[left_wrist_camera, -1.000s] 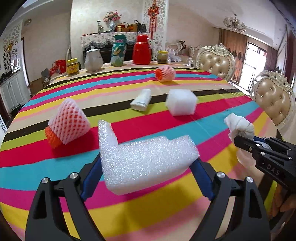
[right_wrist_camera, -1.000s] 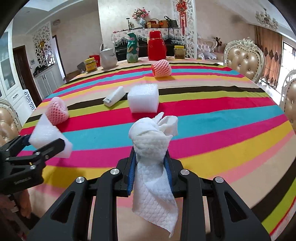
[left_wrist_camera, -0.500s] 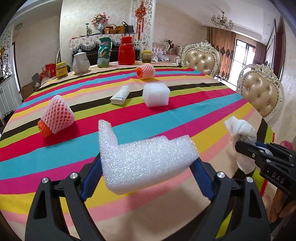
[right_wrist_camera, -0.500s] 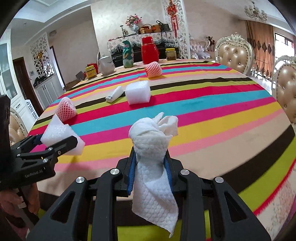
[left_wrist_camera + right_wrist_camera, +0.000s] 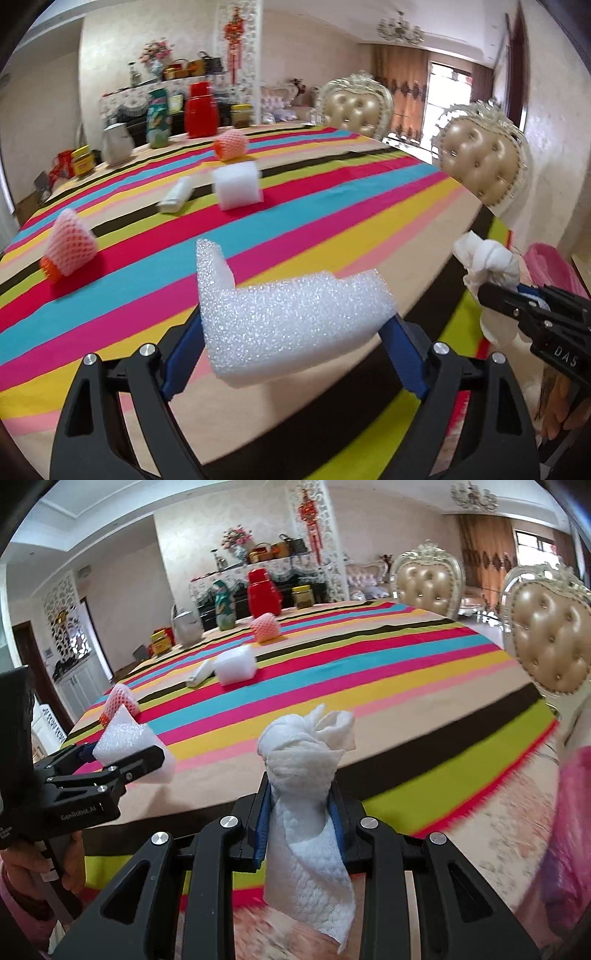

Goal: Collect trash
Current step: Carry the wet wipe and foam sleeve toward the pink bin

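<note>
Left wrist view: left gripper (image 5: 295, 325) clamped across a white L-shaped foam piece (image 5: 291, 317), blue pads pressing both ends, held over the near edge of the striped tablecloth (image 5: 332, 229). Farther on the cloth: a foam net sleeve (image 5: 70, 245) at left, a small white tube (image 5: 177, 190) just beside a white foam block (image 5: 238, 184), and a second net sleeve (image 5: 231, 144) behind them. At right, the right gripper (image 5: 495, 291) pinching a crumpled paper towel (image 5: 487, 258), with a pink bin bag (image 5: 550, 266) beyond it.

Right wrist view: right gripper (image 5: 301, 801) closed tight on the paper towel (image 5: 306, 775), its twisted top standing up and its tail hanging below the jaws, past the table's edge. Left gripper (image 5: 122, 760) at far left, gripping the foam piece (image 5: 129, 742). Pink bag (image 5: 569, 834) blurred at lower right; padded chair (image 5: 550, 646) beside the table.
</note>
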